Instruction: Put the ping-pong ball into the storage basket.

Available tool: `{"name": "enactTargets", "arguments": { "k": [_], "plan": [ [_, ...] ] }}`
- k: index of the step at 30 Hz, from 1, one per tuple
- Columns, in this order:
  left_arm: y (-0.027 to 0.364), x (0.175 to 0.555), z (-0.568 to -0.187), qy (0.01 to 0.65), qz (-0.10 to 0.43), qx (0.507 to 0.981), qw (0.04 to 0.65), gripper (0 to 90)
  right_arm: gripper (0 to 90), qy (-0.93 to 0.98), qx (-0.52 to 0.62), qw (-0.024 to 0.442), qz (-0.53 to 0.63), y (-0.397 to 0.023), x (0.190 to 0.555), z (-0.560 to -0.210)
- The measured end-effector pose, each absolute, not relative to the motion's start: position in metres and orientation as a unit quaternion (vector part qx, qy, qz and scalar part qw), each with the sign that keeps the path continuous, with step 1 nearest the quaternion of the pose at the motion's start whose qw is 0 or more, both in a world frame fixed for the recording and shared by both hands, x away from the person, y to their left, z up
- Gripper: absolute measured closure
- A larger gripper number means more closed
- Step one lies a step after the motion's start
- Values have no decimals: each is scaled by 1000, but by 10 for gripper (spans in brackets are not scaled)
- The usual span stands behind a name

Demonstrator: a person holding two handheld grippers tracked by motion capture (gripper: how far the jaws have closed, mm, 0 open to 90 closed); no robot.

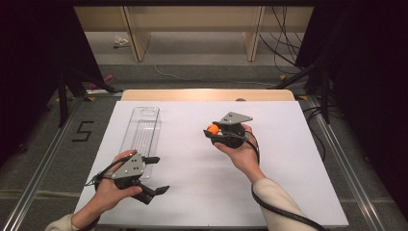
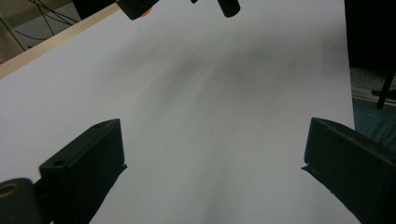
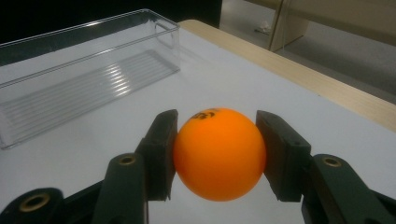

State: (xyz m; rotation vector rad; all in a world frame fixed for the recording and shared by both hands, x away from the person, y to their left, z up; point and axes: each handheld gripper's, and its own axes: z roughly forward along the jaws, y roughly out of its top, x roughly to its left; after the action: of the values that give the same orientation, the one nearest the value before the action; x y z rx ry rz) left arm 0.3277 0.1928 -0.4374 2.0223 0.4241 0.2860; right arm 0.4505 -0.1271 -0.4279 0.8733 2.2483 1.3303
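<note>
The right gripper point(image 3: 215, 156) clamps an orange ball point(image 3: 219, 154) between its two pads, one on each side at the widest part, held above the white table point(image 1: 202, 183), well apart from the clear tray point(image 1: 142, 132); it looks like a table-tennis ball, so likely very light, hollow and smooth, apt to squirt out if pinched off-centre and to dent under hard pressure; a gentle grip across the middle suits it; the left gripper point(image 1: 153, 174) hangs with jaws spread wide, holding nothing
</note>
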Motion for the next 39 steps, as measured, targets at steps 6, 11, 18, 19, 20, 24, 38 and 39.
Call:
{"name": "enactTargets", "arguments": {
  "k": [6,11,18,19,20,24,38,39],
  "plan": [
    [193,328,-438,176,119,838,504,46,515,801,310,191,474,-125,451,-428],
    [193,328,-438,175,119,838,504,46,515,802,309,190,475,-124,451,-428],
    [193,328,-438,175,119,838,503,46,515,803,307,189,475,-121,451,-428],
    [193,328,-438,175,119,838,503,46,515,802,307,189,476,-121,451,-428],
    [193,328,-438,175,119,838,503,46,516,803,307,188,476,-121,451,-428],
    [193,327,-438,176,119,838,503,47,515,803,306,188,476,-119,451,-428],
    [193,327,-438,175,119,838,503,47,515,803,302,187,478,-115,451,-428],
    [193,327,-438,176,119,838,503,47,515,803,302,188,479,-115,451,-428]
  ]
}}
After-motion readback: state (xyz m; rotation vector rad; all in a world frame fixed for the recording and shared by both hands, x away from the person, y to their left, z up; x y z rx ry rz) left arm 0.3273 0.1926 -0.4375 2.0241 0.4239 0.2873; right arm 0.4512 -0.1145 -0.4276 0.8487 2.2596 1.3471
